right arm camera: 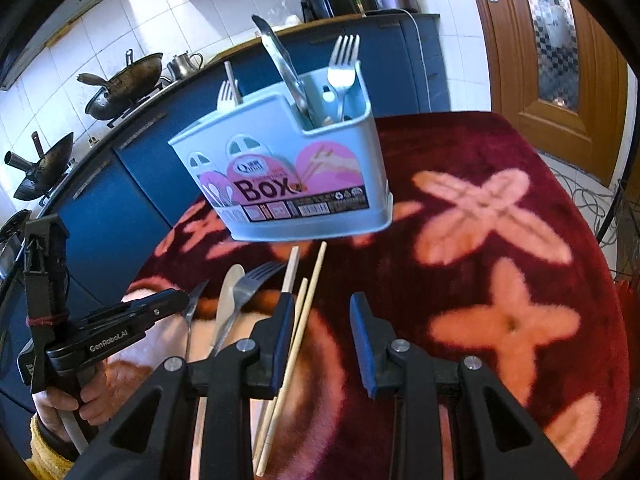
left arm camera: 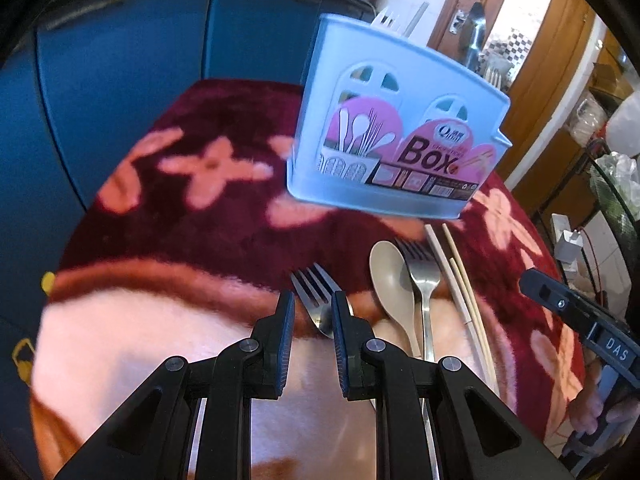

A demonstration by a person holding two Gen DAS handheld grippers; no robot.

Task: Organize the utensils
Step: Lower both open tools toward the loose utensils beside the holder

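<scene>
A light blue utensil box [left arm camera: 396,128] stands on the maroon flowered cloth; it also shows in the right wrist view [right arm camera: 296,176] with forks [right arm camera: 342,68] and a knife [right arm camera: 282,64] upright in it. On the cloth lie a steel fork [left arm camera: 316,300], a beige spoon [left arm camera: 394,284], a second fork [left arm camera: 424,276] and chopsticks [left arm camera: 460,280]. My left gripper [left arm camera: 313,320] is open, its jaws either side of the first fork's neck. My right gripper [right arm camera: 322,320] is open beside the chopsticks [right arm camera: 300,320].
Blue kitchen cabinets [left arm camera: 120,92] run behind the table. Woks [right arm camera: 120,84] sit on the counter. A wooden door [right arm camera: 560,52] stands at the right. The table's right edge [right arm camera: 592,240] drops off near cables on the floor.
</scene>
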